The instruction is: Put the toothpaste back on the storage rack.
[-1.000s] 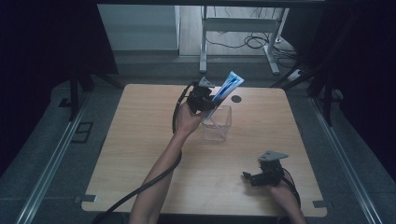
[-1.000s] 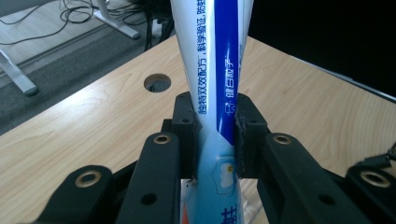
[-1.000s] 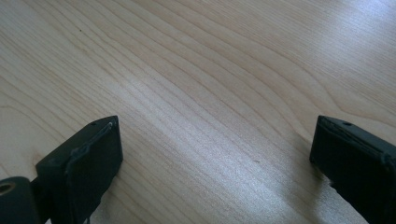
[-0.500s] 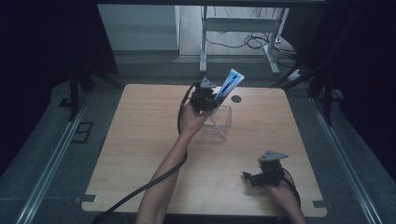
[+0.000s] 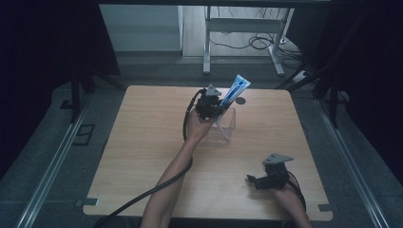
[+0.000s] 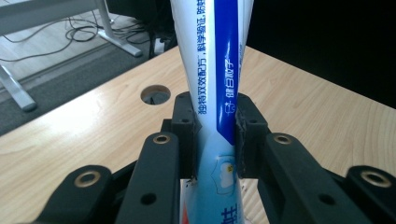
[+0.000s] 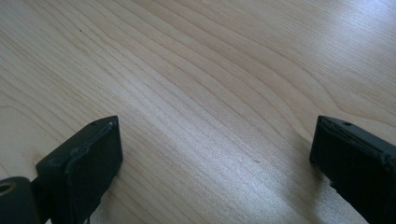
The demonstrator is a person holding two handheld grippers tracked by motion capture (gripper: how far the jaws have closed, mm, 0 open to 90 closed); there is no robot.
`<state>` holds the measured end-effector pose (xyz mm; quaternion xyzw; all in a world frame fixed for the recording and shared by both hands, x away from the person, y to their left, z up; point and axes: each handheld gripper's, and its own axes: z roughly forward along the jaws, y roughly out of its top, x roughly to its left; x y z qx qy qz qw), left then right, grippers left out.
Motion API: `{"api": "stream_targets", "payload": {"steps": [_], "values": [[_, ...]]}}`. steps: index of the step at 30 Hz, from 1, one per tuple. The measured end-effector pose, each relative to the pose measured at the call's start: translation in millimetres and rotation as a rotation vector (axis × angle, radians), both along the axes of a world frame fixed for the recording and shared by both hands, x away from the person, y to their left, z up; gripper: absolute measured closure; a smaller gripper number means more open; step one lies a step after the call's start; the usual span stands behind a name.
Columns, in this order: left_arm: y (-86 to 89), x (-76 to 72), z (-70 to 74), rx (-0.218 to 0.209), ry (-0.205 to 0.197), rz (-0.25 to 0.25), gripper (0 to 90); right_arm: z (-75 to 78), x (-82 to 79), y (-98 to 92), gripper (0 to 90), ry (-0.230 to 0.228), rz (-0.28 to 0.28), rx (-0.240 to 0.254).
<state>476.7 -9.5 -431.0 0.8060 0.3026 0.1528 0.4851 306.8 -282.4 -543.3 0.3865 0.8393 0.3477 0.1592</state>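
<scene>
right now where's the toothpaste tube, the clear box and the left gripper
toothpaste tube (image 6: pixel 217 70), left gripper view, on its printed white and blue side
clear box (image 5: pixel 227 129), high view, on its right wall
left gripper (image 6: pixel 215 135), left gripper view, between the jaw tips

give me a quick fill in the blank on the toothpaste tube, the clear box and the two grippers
The left gripper is shut on a blue and white ____ tube.
The toothpaste tube hangs over a clear plastic ____ on the wooden table.
The right gripper has its jaws ____ with bare wood between them.
Beyond the clear box, the tabletop has a round ____.

Missing words: toothpaste; box; open; hole
</scene>
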Motion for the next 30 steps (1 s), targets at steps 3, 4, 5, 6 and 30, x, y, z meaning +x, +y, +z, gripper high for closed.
{"api": "stream_targets", "payload": {"steps": [3,4,5,6,30], "values": [[-0.9,-1.1,-5.3,0.016,-0.003,0.002,74.2,0.0,0.0,0.0,2.3,0.0,0.0,0.0],[-0.9,-1.2,-7.1,0.016,-0.002,0.004,74.2,0.0,0.0,0.0,2.3,0.0,0.0,0.0],[-0.7,-1.4,-9.1,0.018,-0.001,0.006,74.2,0.0,0.0,0.0,2.3,0.0,0.0,0.0],[-0.6,-1.5,-10.1,0.02,0.001,0.008,74.2,0.0,0.0,0.0,2.3,0.0,0.0,0.0],[-11.1,-10.6,-28.3,0.101,-0.012,0.013,73.2,0.0,0.1,-0.2,2.3,0.0,0.002,-0.002]]}}
